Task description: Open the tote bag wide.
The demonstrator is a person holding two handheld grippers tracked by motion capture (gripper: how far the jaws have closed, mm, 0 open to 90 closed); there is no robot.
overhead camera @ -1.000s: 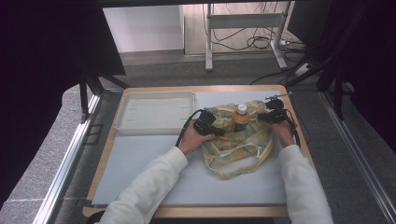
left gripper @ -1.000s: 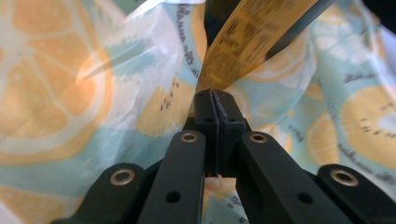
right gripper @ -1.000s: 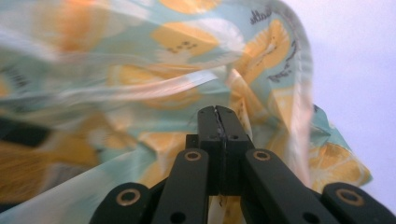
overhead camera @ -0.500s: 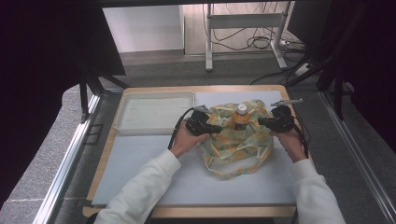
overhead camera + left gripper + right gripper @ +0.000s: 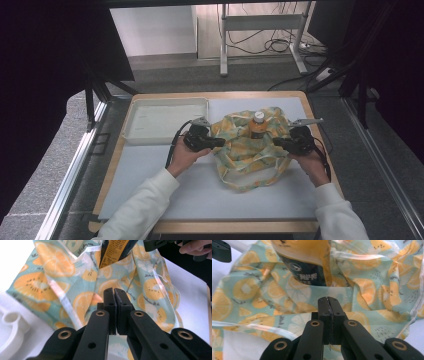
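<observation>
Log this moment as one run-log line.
left gripper: shut on cloth | right gripper: shut on cloth | bottle: upright on cloth | tray: beside, apart

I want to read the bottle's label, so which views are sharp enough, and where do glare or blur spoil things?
High view: evenly lit, but the bottle is too small to read. Left gripper view: top left corner blown out white; the label is soft. Right gripper view: the bottle looms close and blurred, its print unreadable, while the fruit-print cloth is fairly sharp.
</observation>
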